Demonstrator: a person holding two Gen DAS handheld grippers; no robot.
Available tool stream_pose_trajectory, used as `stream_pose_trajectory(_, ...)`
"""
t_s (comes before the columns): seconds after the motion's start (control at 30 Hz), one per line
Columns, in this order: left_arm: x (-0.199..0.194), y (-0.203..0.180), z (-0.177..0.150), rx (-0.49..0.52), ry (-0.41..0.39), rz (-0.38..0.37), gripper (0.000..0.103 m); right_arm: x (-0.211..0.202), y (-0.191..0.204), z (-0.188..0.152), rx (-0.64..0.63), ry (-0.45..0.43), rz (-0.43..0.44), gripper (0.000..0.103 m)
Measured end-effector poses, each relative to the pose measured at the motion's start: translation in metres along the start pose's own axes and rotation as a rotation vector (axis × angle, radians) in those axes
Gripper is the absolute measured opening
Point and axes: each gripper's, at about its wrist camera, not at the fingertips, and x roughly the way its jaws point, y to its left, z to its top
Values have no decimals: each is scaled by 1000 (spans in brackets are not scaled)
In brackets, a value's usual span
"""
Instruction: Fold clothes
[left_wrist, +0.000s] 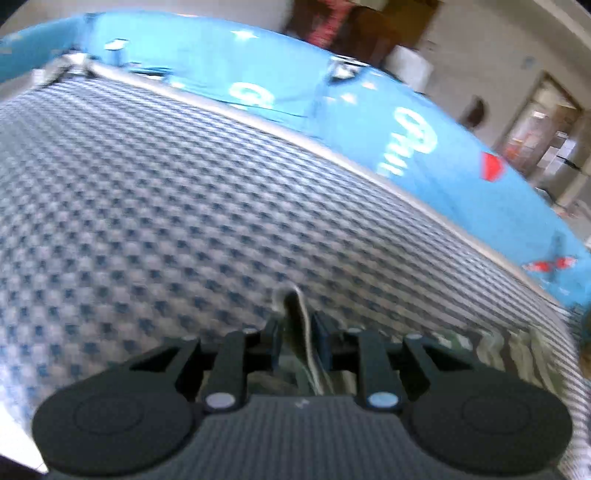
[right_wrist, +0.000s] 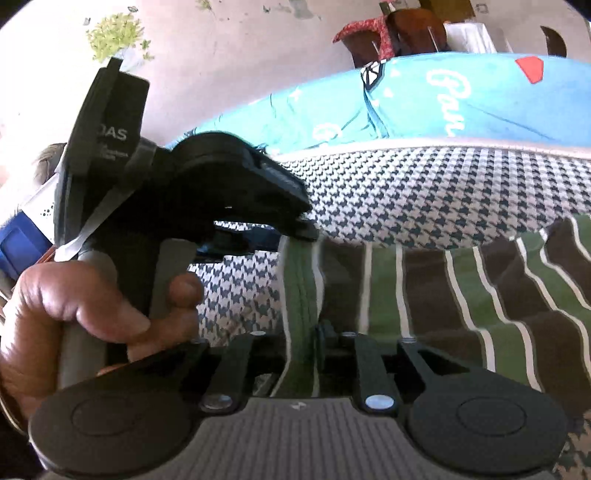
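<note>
Right wrist view gives me the most: a houndstooth-covered bed (right_wrist: 443, 192) fills the scene, and I will place everything against it. Behind the bed hangs a bright blue printed cloth (right_wrist: 480, 103). On the bed, at its near side, lies the striped garment (right_wrist: 480, 295), green and brown with thin white lines, rumpled into soft waves. I judge it light and limp, a knit that will sag and drape between two grips and not slip much; a thick hem or rib edge is the sound place to take it, two points along one edge.

The right gripper (right_wrist: 301, 332) has its fingers drawn close on a green ribbed edge of that garment, raised a little off the bed. Above the bed's left part, a person's hand (right_wrist: 92, 306) holds the left gripper (right_wrist: 291, 227), whose tips meet the same green edge further up.

In the left wrist view, the left gripper (left_wrist: 295, 325) is nearly closed, a narrow fold of pale-edged cloth pinched between its fingers over the bed (left_wrist: 184, 184).
</note>
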Motion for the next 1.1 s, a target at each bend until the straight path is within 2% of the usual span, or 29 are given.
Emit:
stream_pose_trajectory(0.13,-12,10,3,-30,-52,53,37,-10,-5,1,25,-15,34,28)
stream_pose_trajectory(0.23,-21,6,0,-12,-93,82,47,-31,-8,-14,17,-31,33,29)
stream_pose_trajectory(0.47,-9,-21,-17,64,-26,6,59,-65,-17,-40,19,-83,-104,30)
stream_pose_trajectory(0.53,-5,-31,-23,92,-6,-22,69,-68,-24,-42,32,-93,-143,30)
stream_pose_trajectory(0.6,-3,-41,-33,116,8,-38,75,-71,-30,-45,45,-104,-182,30)
stream_pose_trajectory(0.83,14,-63,-55,179,63,-50,79,-80,-46,-51,72,-133,-299,30)
stream_pose_trajectory(1.1,26,-77,-66,234,76,-19,84,-73,-36,-50,-13,-141,-295,30)
